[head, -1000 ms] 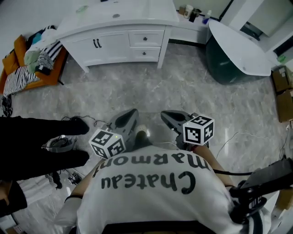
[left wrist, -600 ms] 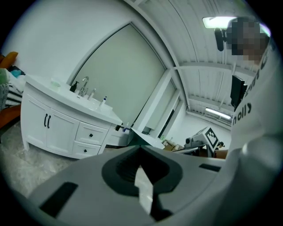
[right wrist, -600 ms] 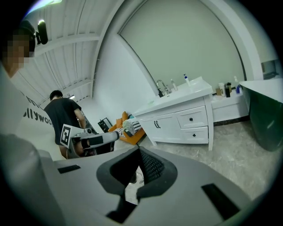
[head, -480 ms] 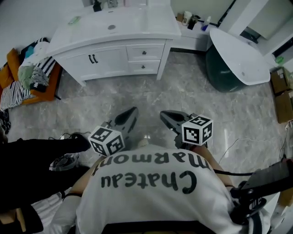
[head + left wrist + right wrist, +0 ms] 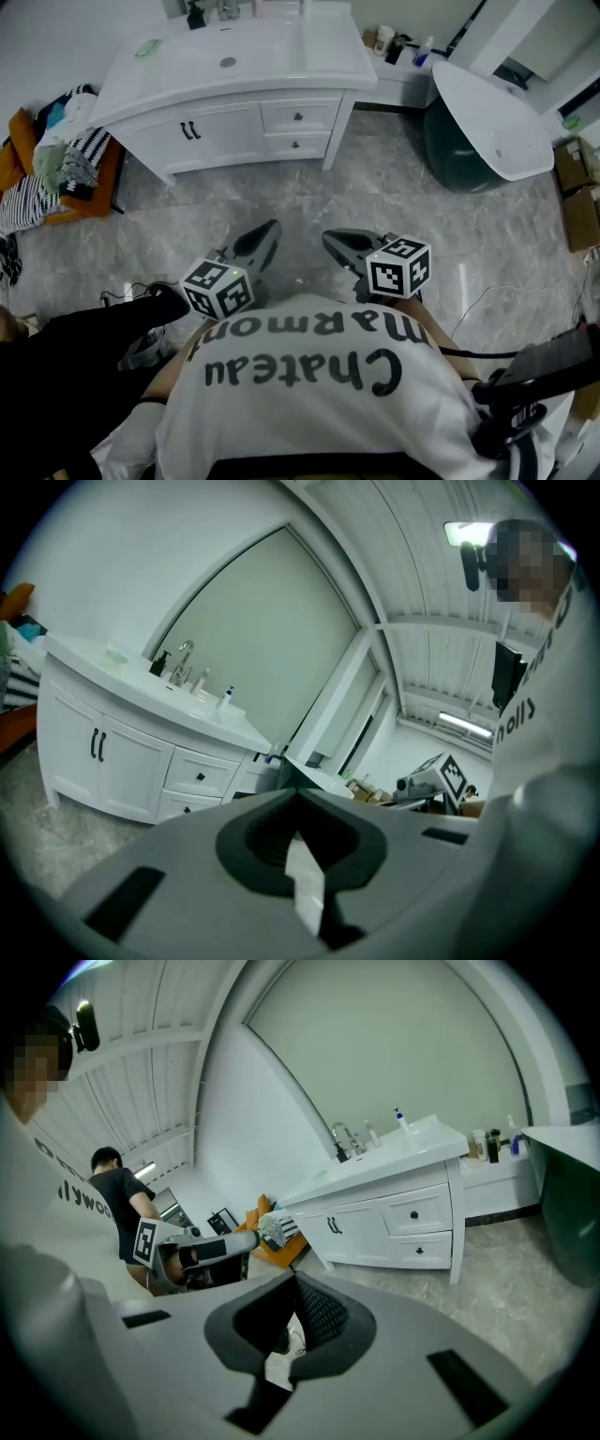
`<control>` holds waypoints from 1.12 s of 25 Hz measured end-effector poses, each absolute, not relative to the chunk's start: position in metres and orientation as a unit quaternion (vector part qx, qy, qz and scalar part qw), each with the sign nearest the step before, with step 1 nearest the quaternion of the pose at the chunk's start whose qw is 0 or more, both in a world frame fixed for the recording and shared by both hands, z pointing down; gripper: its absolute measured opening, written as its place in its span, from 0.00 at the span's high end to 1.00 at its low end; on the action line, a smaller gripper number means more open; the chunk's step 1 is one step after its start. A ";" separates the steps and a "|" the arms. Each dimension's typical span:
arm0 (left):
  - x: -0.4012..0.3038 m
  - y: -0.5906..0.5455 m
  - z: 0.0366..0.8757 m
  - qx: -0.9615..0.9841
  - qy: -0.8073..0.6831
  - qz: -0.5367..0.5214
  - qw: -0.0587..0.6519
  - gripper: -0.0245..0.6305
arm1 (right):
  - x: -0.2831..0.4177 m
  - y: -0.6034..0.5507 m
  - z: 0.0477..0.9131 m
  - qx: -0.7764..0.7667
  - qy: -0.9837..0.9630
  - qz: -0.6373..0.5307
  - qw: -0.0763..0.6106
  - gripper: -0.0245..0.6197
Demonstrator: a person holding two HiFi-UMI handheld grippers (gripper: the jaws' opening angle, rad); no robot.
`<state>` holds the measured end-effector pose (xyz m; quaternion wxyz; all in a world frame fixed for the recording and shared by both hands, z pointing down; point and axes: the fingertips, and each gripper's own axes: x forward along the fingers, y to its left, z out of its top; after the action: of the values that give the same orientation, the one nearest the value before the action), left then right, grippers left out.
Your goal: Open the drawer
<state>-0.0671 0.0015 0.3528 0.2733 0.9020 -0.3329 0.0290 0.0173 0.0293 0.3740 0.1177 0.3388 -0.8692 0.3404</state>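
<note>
Drawer [image 5: 298,116]: the upper of two small white drawers, each with one dark knob, stacked at the right end of a white vanity cabinet [image 5: 225,131]. It and the lower drawer [image 5: 296,144] both sit flush with the cabinet front, closed. To their left are two cabinet doors with dark handles [image 5: 191,130]. A washbasin [image 5: 239,52] with a tap is set in the top, with bottles beside it. The cabinet stands against the far wall on a grey marble floor [image 5: 375,202].

A person in a white printed T-shirt [image 5: 309,394] stands well back from the cabinet, facing it, with a set of tongs in each hand. The left tongs [image 5: 265,234] and the right tongs [image 5: 336,241] are near each other, side by side, pointing toward the cabinet and slightly down. Both are clenched, tips together, with nothing between them. Neither touches the drawer; floor lies between.

Left of the cabinet, an orange chair [image 5: 105,173] is heaped with clothes. To the right is a dark green rounded piece with a white top [image 5: 487,103]. A second person in black [image 5: 66,375] stands at the holder's left.
</note>
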 end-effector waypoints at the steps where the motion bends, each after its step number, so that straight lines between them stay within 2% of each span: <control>1: -0.069 0.000 0.353 0.901 -0.335 0.028 0.273 0.96 | 0.017 0.027 0.376 0.339 -0.868 0.343 0.118 0.95; 19: -0.082 -0.010 0.371 0.891 -0.354 0.032 0.283 0.96 | -0.003 0.006 0.390 0.311 -0.868 0.364 0.135 0.95; 28: -0.085 -0.049 0.379 0.886 -0.374 0.049 0.270 0.96 | -0.004 -0.046 0.398 0.299 -0.869 0.374 0.125 0.95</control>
<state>-0.0851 -0.0492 0.3791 0.2703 0.8858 -0.3740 0.0494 -0.0043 -0.0462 0.3979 0.1245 0.2992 -0.8691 0.3737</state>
